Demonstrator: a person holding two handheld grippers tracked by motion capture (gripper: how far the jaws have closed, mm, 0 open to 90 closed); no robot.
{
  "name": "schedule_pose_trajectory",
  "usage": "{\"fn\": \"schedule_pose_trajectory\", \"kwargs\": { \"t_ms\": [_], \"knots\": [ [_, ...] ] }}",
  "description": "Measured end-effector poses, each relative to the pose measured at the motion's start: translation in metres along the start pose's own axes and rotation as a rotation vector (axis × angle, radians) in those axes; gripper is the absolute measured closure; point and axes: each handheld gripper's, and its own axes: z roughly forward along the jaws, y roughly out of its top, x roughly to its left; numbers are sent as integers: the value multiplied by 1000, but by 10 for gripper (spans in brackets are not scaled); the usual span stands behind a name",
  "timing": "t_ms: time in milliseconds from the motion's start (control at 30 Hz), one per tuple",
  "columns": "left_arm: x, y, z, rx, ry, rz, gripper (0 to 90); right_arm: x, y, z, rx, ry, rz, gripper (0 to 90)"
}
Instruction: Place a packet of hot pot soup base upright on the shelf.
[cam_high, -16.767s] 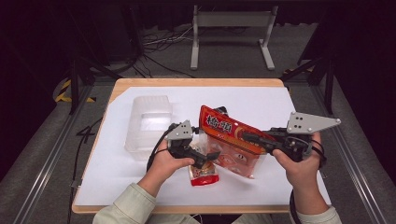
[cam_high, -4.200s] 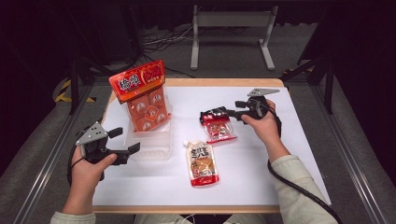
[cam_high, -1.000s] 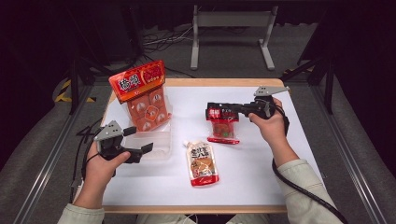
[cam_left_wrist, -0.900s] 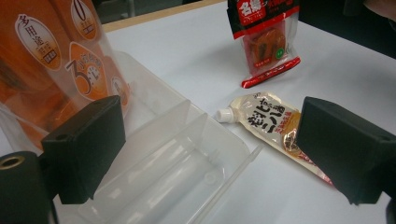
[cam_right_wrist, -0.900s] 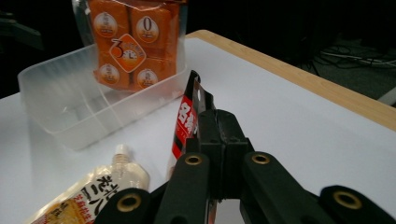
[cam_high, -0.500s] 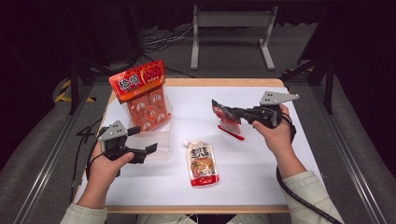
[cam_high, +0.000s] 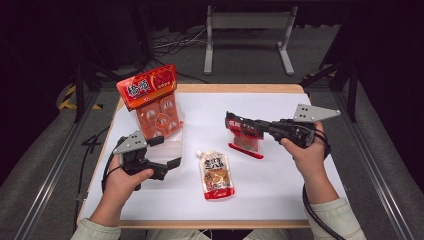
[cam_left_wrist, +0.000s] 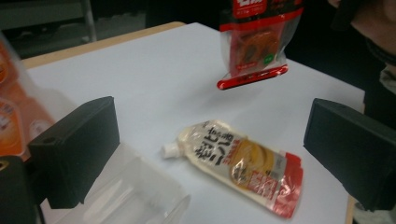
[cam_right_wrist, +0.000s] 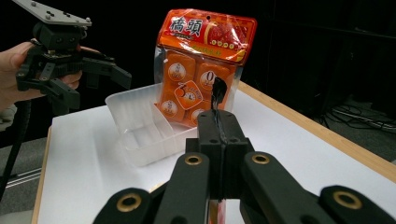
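The right tool (cam_high: 239, 123) is clamped on the top edge of a small red-and-clear pouch (cam_high: 243, 138), which hangs clear of the white surface (cam_high: 280, 185), its long axis near vertical and its red bottom seam lowest. In the right gripper view the jaws are pressed together on a thin dark edge — probably the pouch's top, though it is hard to make out. The left tool (cam_high: 167, 155) has just been opening; its jaws stand wide with nothing between them, just beside the clear plastic tray (cam_high: 170, 149). A tall orange snack bag (cam_high: 152, 102) stands upright in that tray. Between the two tools a spouted sauce pouch (cam_high: 216, 174) lies flat — spout away from the person.
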Motion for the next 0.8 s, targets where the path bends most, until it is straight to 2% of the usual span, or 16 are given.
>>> {"fn": "schedule_pose_trajectory", "kwargs": {
  "t_ms": [100,200,467,800],
  "knots": [
    [-8,5,8,-22,-25,16,44,3,2,-3,-6,4,-4,900],
    [-14,9,17,-24,-44,25,46,6,1,-2,2,15,-8,900],
    [-23,17,33,-28,-66,69,68,15,2,4,1,58,-14,900],
    [-29,23,48,-37,-91,62,72,31,6,12,-11,117,-36,900]
  ]
}}
